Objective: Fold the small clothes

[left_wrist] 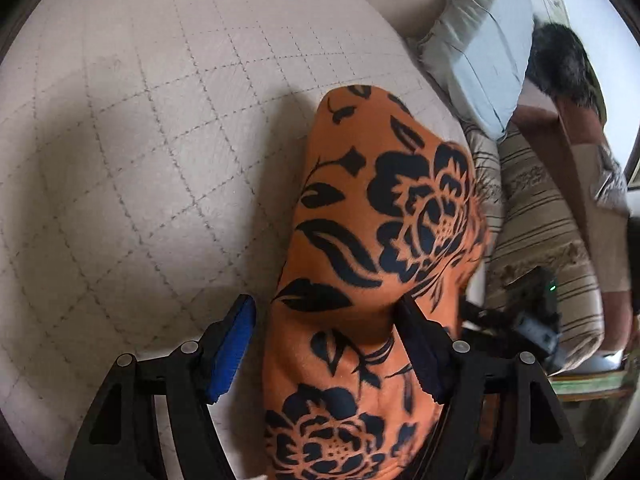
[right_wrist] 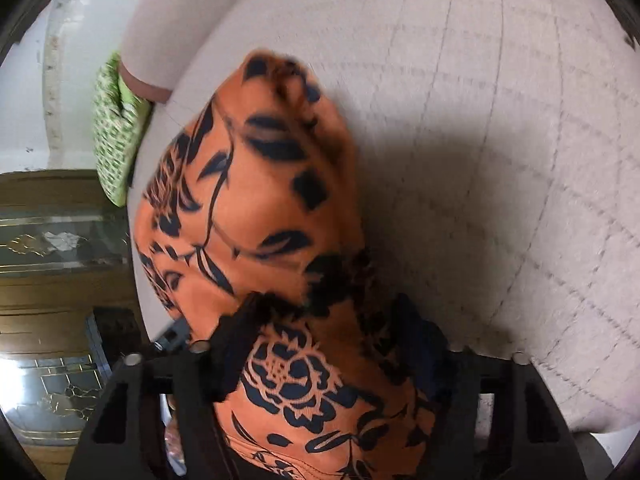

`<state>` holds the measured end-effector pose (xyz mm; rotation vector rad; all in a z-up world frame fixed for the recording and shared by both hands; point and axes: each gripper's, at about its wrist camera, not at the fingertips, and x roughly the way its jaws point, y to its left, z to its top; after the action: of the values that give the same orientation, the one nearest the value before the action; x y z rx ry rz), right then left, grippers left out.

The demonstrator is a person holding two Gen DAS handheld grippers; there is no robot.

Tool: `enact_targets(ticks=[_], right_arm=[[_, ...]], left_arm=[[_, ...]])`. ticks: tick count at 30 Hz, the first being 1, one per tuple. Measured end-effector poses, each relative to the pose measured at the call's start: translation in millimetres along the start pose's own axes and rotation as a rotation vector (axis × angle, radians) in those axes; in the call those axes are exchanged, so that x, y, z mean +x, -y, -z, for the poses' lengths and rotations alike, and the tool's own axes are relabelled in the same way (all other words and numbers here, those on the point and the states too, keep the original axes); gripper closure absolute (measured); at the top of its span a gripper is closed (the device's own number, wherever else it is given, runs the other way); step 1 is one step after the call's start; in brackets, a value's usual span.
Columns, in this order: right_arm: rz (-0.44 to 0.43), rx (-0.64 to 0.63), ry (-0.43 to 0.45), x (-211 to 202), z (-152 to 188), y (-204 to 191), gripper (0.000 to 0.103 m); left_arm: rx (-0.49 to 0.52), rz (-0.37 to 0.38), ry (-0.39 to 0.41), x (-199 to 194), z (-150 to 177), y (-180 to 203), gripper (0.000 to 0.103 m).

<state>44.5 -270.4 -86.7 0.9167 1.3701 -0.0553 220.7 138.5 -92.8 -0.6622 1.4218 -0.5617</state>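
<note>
I'm mid-fold, orange floral garment [left_wrist: 360, 240] draped on quilted bed [left_wrist: 140, 140], lying between both grippers. Left gripper [left_wrist: 324, 344] gapes, unclamped; right gripper [right_wrist: 332, 344] grip unclear. Next: regrasp an edge, fold over.

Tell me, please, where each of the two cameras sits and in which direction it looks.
Left wrist: sits on the left gripper, looks down along its jaws at the orange floral cloth on the quilted cover; a person shows at right.
Right wrist: sits on the right gripper, looks down at the cloth; only the jaws show.
Shared: cloth and cover.
</note>
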Motion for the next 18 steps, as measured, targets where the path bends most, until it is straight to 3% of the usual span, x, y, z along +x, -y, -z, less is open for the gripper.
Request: enact_targets(ticks=[4,6,8,10,13,15,16,18], right_arm=[[-0.013,-0.001,0.001,1,4,1,0.046],[-0.026,0.005,-0.005,3,4,-1,0.052],[-0.008,-0.017,-0.007,4,6,-4,0.059],[0.019,-0.036,-0.005,12,-6,-17,0.059],[0.016,-0.015,-0.011,13,-8,-14,0.054],[-0.006,0.008,-0.021,14,-9,-9,0.053],[-0.005,0.004,-0.022,14,-9,-10,0.054],[0.008,-0.031,-0.025,14,-7,-15,0.060]], left_arm=[[0.022,-0.039,-0.019,9,-7,6,0.034],[0.050,-0.057,-0.018,10,-7,10,0.051],[0.059,-0.046,0.006,2,-4,12,0.057],[0.051,-0.031,0.019,0,-4,9,0.057],[0.029,-0.070,0.023,5,-5,7,0.040],[0.016,-0.060,0.021,9,-2,8,0.039],[0.020,-0.055,0.015,11,-3,10,0.041],[0.010,-0.019,0.006,10,-2,10,0.061]])
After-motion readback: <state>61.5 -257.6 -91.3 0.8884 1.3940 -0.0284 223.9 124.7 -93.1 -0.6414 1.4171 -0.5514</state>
